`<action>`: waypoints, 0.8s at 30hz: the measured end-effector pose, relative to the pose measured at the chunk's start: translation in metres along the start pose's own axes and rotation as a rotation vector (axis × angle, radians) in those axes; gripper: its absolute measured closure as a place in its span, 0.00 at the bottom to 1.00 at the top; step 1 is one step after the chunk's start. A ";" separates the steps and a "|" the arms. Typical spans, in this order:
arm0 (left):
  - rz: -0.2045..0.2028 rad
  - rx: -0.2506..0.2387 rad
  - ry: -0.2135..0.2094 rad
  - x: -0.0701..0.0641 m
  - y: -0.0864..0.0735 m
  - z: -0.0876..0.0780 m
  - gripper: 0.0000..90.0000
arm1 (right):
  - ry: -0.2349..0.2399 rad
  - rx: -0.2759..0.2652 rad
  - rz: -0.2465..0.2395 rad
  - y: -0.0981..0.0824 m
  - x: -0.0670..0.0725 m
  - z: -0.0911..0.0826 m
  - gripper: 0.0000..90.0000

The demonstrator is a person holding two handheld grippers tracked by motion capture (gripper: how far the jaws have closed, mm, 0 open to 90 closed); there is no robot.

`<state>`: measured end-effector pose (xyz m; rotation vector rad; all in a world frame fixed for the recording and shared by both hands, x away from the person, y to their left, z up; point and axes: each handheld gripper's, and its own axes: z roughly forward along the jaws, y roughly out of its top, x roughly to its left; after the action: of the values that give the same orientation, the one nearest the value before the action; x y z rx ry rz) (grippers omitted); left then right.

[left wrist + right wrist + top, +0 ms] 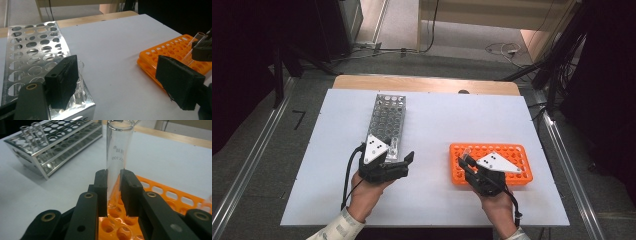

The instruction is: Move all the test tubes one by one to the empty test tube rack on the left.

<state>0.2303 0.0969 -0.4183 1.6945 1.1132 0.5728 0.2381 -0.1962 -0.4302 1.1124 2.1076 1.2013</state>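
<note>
Right gripper view shows the right gripper point(114, 192) clamped on a clear glass test tube point(117, 155), its two black pads pressing the tube's lower part from either side while the rounded bottom hangs just above the holes of the orange rack point(160, 192); the open mouth stands well above the jaws, nearly upright. Taking that orange rack as the landmark, the tube is over its near left corner, free of the holes, and the metal rack point(384, 120) lies well off to the rack's left across the white table point(437, 125). Two more tubes point(33, 132) stand at the near end of that metal rack, and the left gripper point(397, 162) waits beside them with its jaws spread wide and nothing between them (one pad point(62, 80) sits just in front of a seated tube without pressing on it). As for handling, the tube looks light, rigid and thin-walled, so it is likely to be fragile and slick; a hard squeeze could crack it and a weak one could let it slide down through the pads. The low hold leaves a long length above the jaws, which I judge apt to tip; a grip nearer the middle, kept vertical, would steady it for lowering into a hole.
</note>
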 end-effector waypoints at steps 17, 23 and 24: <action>0.042 -0.001 -0.075 -0.018 0.000 0.001 0.20 | 0.107 0.048 -0.077 0.004 0.032 0.025 0.82; 0.056 0.010 -0.110 -0.025 -0.002 0.005 0.20 | 0.136 0.067 -0.095 0.007 0.044 0.038 0.82; 0.057 0.011 -0.116 -0.026 -0.002 0.005 0.20 | 0.143 0.069 -0.098 0.008 0.045 0.040 0.82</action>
<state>0.2213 0.0715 -0.4191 1.7511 0.9895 0.4982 0.2446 -0.1369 -0.4442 0.9649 2.2990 1.2020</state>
